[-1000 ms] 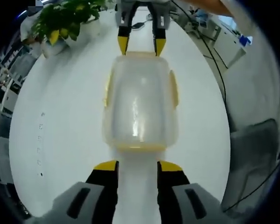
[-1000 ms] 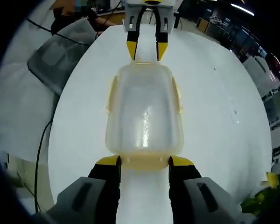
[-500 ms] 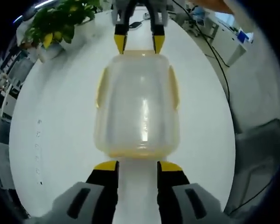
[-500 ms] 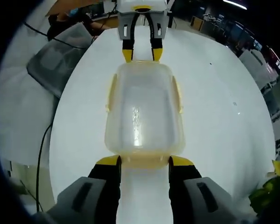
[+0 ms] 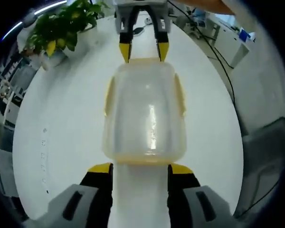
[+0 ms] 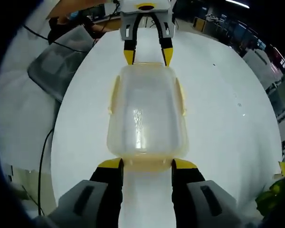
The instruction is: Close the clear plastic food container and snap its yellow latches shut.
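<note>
Container: clear, lid on, lying on white tabletop between both tools.
Latches: yellow, along long sides and both ends; side ones appear folded down.
Left gripper: fingers parted wide, straddling near end of container, gripping nothing.
Right gripper: fingers spread, bracketing opposite end, likewise gripping nothing.
Progress: lid seemingly seated; end latches probably left to press.
Unclear: whether any latch is fully clicked; contact between fingertips and end latches hard to judge through fisheye blur.
Background: potted plant, cable.
</note>
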The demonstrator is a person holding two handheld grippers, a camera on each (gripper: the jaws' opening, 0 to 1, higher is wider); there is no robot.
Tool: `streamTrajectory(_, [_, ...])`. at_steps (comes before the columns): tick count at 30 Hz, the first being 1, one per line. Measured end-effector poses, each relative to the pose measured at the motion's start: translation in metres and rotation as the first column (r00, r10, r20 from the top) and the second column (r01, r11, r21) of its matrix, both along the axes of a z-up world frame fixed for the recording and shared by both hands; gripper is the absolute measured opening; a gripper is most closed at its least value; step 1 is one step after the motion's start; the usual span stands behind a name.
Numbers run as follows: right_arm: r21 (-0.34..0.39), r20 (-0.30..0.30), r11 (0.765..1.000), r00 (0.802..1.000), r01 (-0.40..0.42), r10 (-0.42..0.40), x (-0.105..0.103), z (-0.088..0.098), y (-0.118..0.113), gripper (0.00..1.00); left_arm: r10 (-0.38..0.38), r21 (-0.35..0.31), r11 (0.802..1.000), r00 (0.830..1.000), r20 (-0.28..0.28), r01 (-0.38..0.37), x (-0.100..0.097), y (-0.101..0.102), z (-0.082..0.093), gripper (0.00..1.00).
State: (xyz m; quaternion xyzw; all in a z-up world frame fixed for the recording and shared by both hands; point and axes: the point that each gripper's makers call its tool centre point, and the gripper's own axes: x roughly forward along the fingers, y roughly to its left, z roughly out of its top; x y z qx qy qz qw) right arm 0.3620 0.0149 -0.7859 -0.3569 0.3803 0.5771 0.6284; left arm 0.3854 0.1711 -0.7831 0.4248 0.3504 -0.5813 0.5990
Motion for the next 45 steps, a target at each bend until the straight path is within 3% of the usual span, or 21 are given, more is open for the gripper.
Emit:
streamTrajectory(3, [0.007,-0.005,1.0,1.0,0.006,-0.006,0.0,0.0,-0.001,0.39,-0.02,0.007,1.0,1.0,0.0,0.02,-0.002,0.0,-0.001,0.35])
streamTrajectory(19, [0.017,0.028,1.0,1.0,-0.002,0.001,0.006,0.01,0.001,0.38,-0.002,0.001,1.0,1.0,0.008,0.002,0.001,0.002,0.006,0.35])
streamTrajectory(27, [-0.009,0.019,1.0,1.0,0.015,-0.015,0.005,-0.001,-0.009,0.38,-0.013,-0.004,1.0,1.0,0.007,0.013,0.001,-0.009,-0.001,0.35])
streamTrajectory(45, [-0.014,0.008,1.0,1.0,0.017,-0.016,0.003,-0.006,-0.002,0.39,-0.018,0.025,1.0,1.0,0.007,0.018,-0.001,-0.001,-0.002,0.35])
